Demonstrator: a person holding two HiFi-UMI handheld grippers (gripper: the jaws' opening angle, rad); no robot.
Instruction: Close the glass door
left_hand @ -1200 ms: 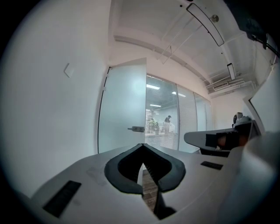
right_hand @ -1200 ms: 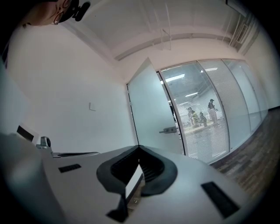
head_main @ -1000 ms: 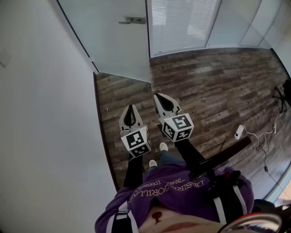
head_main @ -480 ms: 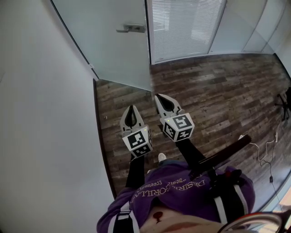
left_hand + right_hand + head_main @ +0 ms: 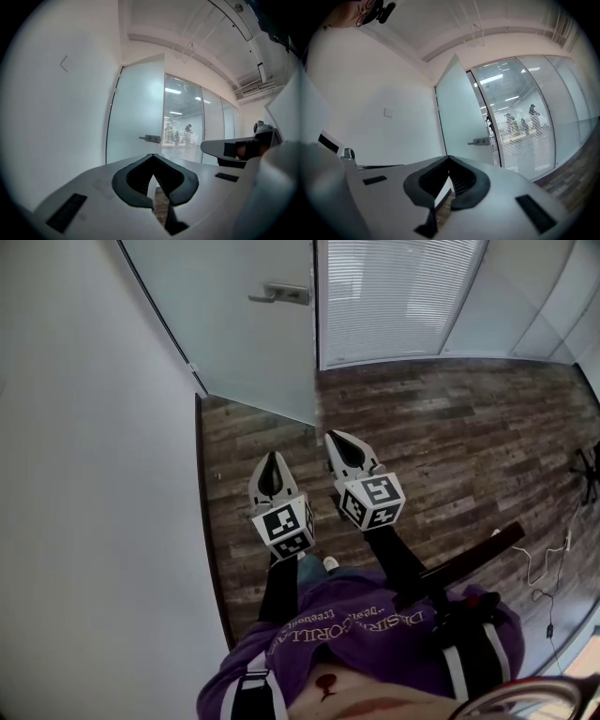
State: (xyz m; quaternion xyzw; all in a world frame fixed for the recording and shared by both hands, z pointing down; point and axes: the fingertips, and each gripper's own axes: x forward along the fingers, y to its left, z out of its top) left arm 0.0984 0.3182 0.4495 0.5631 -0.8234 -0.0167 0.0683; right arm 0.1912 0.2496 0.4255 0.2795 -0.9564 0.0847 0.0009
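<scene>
Evidently approach; left tongs (image 5: 272, 457) and right tongs (image 5: 336, 437), mid-frame, are pinched shut and empty, well short of the door (image 5: 234, 334); next, reach its handle (image 5: 281, 293) at top.

Dark wood-plank floor (image 5: 450, 427) underfoot, running out to 3 o'clock. Plain white wall (image 5: 94, 474) fills 9 o'clock. Slatted blinds (image 5: 394, 292) at 1 o'clock; blurred figures (image 5: 532, 117) stand behind them. Thin cables (image 5: 536, 566) lie on the boards at 4 o'clock. My purple sweatshirt (image 5: 366, 634) at 6 o'clock.
</scene>
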